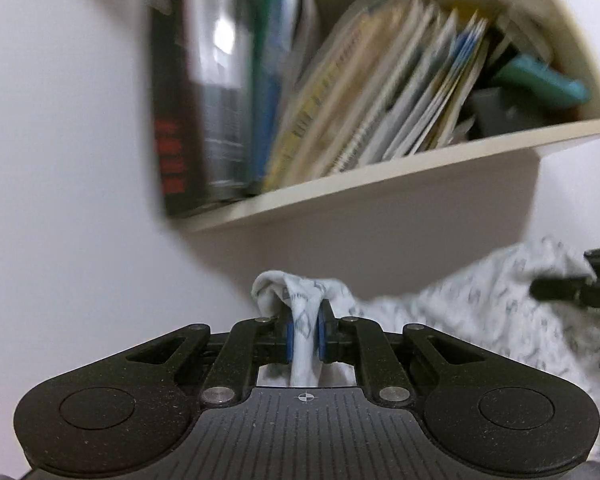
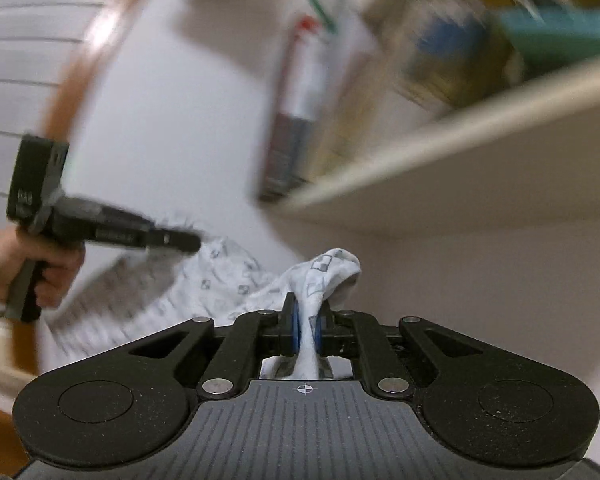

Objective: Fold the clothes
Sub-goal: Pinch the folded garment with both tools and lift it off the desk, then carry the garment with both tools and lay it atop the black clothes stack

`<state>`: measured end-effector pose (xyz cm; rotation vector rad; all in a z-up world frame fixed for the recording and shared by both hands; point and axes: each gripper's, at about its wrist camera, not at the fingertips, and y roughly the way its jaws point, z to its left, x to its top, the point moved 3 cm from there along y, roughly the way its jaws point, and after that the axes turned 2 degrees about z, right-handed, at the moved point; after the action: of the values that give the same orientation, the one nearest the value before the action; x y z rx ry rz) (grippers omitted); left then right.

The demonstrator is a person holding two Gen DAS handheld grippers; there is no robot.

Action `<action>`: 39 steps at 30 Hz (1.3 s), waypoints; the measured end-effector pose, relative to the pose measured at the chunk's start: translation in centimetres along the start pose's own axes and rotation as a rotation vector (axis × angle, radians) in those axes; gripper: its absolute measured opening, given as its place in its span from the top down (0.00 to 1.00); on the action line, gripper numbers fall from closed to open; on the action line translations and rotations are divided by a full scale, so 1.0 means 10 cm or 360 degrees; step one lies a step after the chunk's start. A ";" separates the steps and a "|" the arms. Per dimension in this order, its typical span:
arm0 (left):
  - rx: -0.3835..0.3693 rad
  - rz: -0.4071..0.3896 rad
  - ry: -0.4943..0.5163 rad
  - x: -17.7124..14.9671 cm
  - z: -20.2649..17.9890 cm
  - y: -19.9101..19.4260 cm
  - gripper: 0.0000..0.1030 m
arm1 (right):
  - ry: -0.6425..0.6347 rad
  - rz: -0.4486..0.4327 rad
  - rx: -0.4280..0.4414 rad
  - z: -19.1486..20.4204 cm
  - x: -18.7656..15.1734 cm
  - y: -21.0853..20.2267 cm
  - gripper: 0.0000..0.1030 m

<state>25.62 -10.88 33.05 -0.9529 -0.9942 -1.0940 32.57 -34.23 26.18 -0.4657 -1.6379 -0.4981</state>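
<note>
1. Left gripper [image 1: 305,330] clenched on a bunched edge of the cloth [image 1: 460,320]; white fabric with grey print squeezed between the blue pads [image 1: 289,334], a tuft sticking out past the tips.
2. Right gripper [image 2: 305,330] likewise clamped on another bunch of the same cloth, fabric pinched between its pads.
3. Cloth hangs in the air between the two grippers, spread and sagging; it runs right from the left gripper to the right gripper at the frame edge.
4. Right wrist view: left gripper at left, held by a hand [image 2: 28,264], cloth trailing from its tip.
5. Far: white wall, shelf [image 1: 380,188] with books [image 1: 204,92] and leaning papers [image 1: 380,92], blurred.
</note>
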 end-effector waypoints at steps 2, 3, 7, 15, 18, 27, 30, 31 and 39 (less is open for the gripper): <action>0.0000 0.0106 0.0046 0.08 0.03 0.72 0.80 | 0.0057 0.0208 -0.0076 -0.43 -0.19 0.46 0.90; 0.0037 0.0205 0.0046 0.02 0.05 1.09 0.78 | 0.0088 0.0283 -0.0148 -0.63 -0.32 0.64 0.87; 0.0052 0.0354 0.0072 -0.37 -0.07 1.73 0.68 | 0.0180 0.0356 -0.0391 -1.17 -0.84 0.85 0.84; 0.0012 0.0406 -0.0043 -0.77 -0.12 1.52 0.58 | 0.0319 0.0292 -0.0206 -1.05 -1.05 0.91 0.69; 0.0009 0.0423 -0.0051 -0.83 -0.16 1.29 0.58 | 0.0277 0.0307 -0.0118 -0.81 -1.00 0.90 0.67; 0.0000 0.0487 -0.0171 -1.07 -0.19 0.73 0.30 | 0.0252 0.0403 0.0013 -0.13 -0.85 0.61 0.43; -0.0018 0.0521 -0.0222 -1.18 -0.19 0.54 0.29 | 0.0212 0.0413 0.0033 0.07 -0.81 0.49 0.41; -0.0020 0.0534 -0.0242 -1.22 -0.18 0.48 0.28 | 0.0214 0.0419 0.0043 0.10 -0.80 0.46 0.41; -0.0032 0.0610 -0.0614 -1.69 0.00 0.33 0.25 | 0.0220 0.0476 -0.0258 -0.46 -0.87 0.64 0.38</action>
<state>26.14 -6.06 16.49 -1.3398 -1.0521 -0.6116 40.94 -31.74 18.35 -0.7672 -1.3718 -0.4295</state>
